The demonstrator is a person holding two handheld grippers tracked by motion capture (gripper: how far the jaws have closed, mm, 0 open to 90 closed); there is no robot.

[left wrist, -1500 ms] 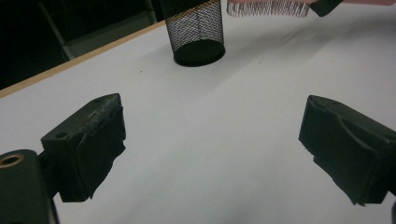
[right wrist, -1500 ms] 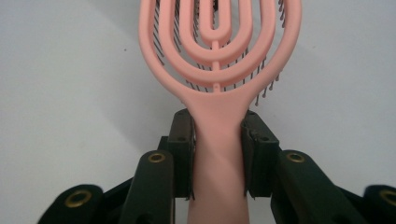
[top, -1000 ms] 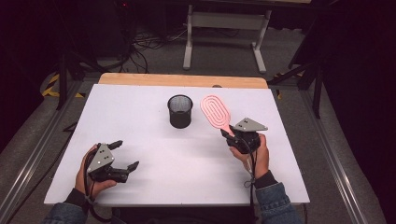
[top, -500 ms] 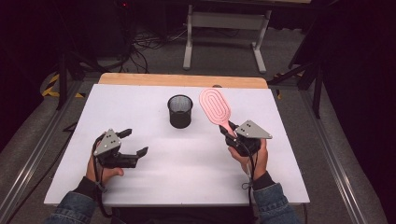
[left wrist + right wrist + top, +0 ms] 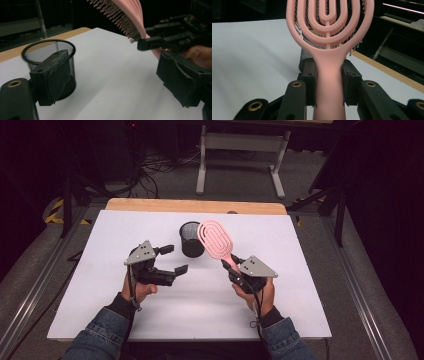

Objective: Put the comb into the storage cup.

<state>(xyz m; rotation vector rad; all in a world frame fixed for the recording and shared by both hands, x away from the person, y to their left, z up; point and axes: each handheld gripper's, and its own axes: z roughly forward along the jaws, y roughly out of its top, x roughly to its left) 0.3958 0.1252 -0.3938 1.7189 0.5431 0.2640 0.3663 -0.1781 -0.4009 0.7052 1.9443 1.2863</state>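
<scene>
A pink vented hairbrush point(image 5: 216, 240) stands tilted up over the white table, its head beside the rim of a black mesh cup point(image 5: 191, 239). My right gripper point(image 5: 231, 268) is shut on the brush handle; in the right gripper view both pads clamp the handle point(image 5: 328, 67), and the mesh cup point(image 5: 304, 53) shows behind it. Left of the cup, my left gripper point(image 5: 174, 259) is lifted off the table and open. Its jaws have just been closing a little, with nothing between them. The left gripper view shows the cup point(image 5: 48, 50) behind the left jaw and the brush bristles point(image 5: 122, 15) at top right.
The white table top point(image 5: 150, 315) ends at a wooden strip point(image 5: 195, 206) at the back. Beyond it are a metal stand point(image 5: 240, 150) and cables on the floor. Rails run along both sides of the table.
My left gripper has risen and moved forward and right, toward the cup. The right gripper has carried the brush left, so its head now sits by the cup's rim.
</scene>
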